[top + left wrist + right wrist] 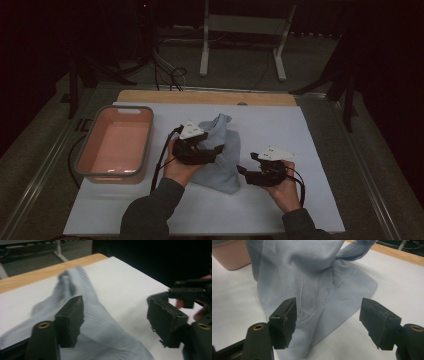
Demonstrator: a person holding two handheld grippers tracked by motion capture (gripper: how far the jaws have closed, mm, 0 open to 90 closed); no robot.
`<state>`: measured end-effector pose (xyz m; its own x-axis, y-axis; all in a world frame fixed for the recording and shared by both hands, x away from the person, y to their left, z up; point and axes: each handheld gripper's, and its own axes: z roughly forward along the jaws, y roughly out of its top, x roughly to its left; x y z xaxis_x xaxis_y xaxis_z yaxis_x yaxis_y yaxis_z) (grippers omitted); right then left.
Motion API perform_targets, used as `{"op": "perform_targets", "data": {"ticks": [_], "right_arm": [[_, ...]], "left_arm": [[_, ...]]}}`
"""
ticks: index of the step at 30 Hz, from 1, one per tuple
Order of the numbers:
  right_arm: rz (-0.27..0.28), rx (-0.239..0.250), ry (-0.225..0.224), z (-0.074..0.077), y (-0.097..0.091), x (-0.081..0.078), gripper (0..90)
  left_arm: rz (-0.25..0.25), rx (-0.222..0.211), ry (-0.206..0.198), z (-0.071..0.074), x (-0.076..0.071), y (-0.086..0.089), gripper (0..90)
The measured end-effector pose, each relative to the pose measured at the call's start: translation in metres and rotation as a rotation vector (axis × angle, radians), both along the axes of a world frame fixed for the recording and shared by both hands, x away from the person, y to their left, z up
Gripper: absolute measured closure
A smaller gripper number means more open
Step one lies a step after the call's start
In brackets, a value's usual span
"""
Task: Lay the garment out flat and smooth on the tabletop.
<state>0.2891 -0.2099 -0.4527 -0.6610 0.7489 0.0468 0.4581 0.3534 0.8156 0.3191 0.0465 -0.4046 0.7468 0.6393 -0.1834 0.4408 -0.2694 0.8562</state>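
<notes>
A light blue cloth (226, 172) lies crumpled in the middle of the white sheet (285, 125), with one end bunched up toward the back. My left gripper (214, 151) hovers over the cloth's left part, jaws open. In the left gripper view the cloth (100, 332) runs under and past the left jaw, and nothing is pinched in the left gripper (115, 305). My right gripper (245, 173) stands open just right of the cloth's near corner. In the right gripper view the hem of the cloth (312, 272) lies ahead of the right gripper (328, 305), between the spread jaws, untouched.
A pink bin (82, 150) with a grey rim stands at the left of the sheet, also seen as the pink bin (229, 257) in the right gripper view. A wooden strip (200, 96) borders the far edge. A white metal stand (240, 25) and cables lie on the floor beyond.
</notes>
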Motion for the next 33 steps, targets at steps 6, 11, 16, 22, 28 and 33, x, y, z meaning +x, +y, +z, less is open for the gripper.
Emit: {"op": "perform_targets", "data": {"ticks": [6,11,16,22,28,33], "right_arm": [[-0.003,-0.003,0.000,-0.001,-0.001,-0.002,30.3],[-0.004,-0.003,-0.004,0.000,-0.002,-0.001,30.3],[-0.007,-0.005,0.000,-0.002,-0.002,0.000,30.3],[-0.006,-0.015,-0.001,-0.002,-0.002,0.000,30.4],[-0.010,-0.030,0.003,-0.005,-0.002,0.000,30.8],[-0.004,-0.030,0.013,-0.007,0.000,0.001,31.6]], "left_arm": [[-0.036,0.038,0.045,-0.018,0.002,-0.013,42.0],[-0.009,0.093,0.075,-0.034,0.009,-0.016,34.7],[0.038,0.156,0.070,-0.041,0.016,-0.014,31.4],[0.091,0.215,0.090,-0.052,0.024,-0.006,29.4],[0.090,0.218,0.112,-0.056,0.026,0.003,56.5],[0.035,0.259,0.155,-0.063,0.027,0.002,80.2]]}}
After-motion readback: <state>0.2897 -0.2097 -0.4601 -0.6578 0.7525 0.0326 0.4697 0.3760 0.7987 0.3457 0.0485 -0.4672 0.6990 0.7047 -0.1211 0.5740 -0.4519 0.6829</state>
